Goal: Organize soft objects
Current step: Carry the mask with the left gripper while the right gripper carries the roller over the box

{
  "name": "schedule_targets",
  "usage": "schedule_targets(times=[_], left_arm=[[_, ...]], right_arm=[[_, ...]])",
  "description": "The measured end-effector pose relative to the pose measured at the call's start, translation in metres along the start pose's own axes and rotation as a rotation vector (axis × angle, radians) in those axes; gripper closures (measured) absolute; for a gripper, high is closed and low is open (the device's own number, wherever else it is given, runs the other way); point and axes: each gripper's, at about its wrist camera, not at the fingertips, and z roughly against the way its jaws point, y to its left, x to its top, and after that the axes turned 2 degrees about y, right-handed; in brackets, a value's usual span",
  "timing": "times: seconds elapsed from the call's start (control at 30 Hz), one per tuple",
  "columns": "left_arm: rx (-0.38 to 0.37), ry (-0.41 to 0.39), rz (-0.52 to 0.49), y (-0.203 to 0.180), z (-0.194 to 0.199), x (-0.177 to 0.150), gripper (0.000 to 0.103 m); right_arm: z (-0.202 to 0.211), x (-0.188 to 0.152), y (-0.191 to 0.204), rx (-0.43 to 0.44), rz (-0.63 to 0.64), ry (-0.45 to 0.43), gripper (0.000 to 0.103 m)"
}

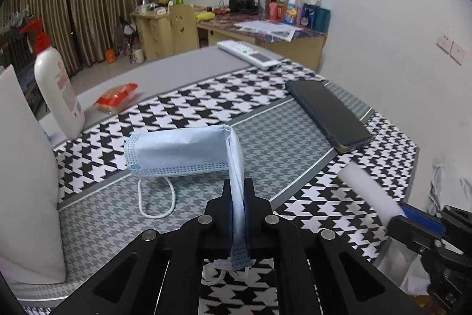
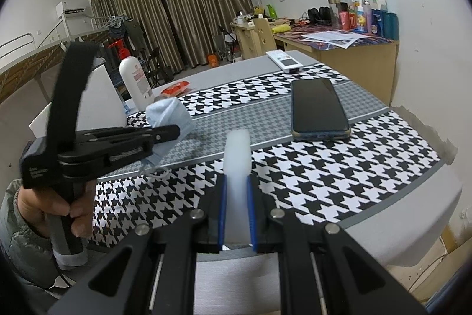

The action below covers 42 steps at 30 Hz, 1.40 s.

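Observation:
My left gripper [image 1: 237, 191] is shut on one end of a blue face mask [image 1: 180, 151]. The mask's free half folds over and hangs toward the houndstooth table mat [image 1: 265, 143], with its white ear loop [image 1: 156, 200] resting on the mat. The right wrist view shows the left gripper [image 2: 174, 132] from the side with the mask [image 2: 169, 112] in it. My right gripper [image 2: 236, 185] is shut on a white foam stick [image 2: 237, 155] that points forward above the mat. The stick also shows at the right of the left wrist view [image 1: 368, 191].
A dark phone [image 2: 318, 108] lies on the mat at the right. A white lotion bottle with a red pump [image 1: 56, 84], an orange packet [image 1: 118, 96] and a white remote [image 1: 247, 52] lie further back. A white box [image 1: 26, 182] stands at the left. Desks with clutter stand against the wall.

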Motion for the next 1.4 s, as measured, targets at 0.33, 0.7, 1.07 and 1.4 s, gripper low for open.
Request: schedule_targets(times=[0.33, 0.7, 1.07, 1.4], left_arm=[[0.011, -0.107, -0.04, 0.003, 0.048, -0.002, 0.097], [0.021, -0.186, -0.05, 0.004, 0.084, -0.008, 0.097], [0.043, -0.235, -0.058, 0.011, 0.108, -0.011, 0.097], [0.076, -0.275, -0.063, 0.017, 0.127, -0.014, 0.097]], right_arm=[[0.009, 0.006, 0.016, 0.014, 0.027, -0.031, 0.087], [0.023, 0.013, 0.033, 0.021, 0.078, -0.073, 0.087], [0.028, 0.018, 0.047, 0.036, 0.099, -0.098, 0.087], [0.029, 0.025, 0.056, 0.048, 0.112, -0.113, 0.087]])
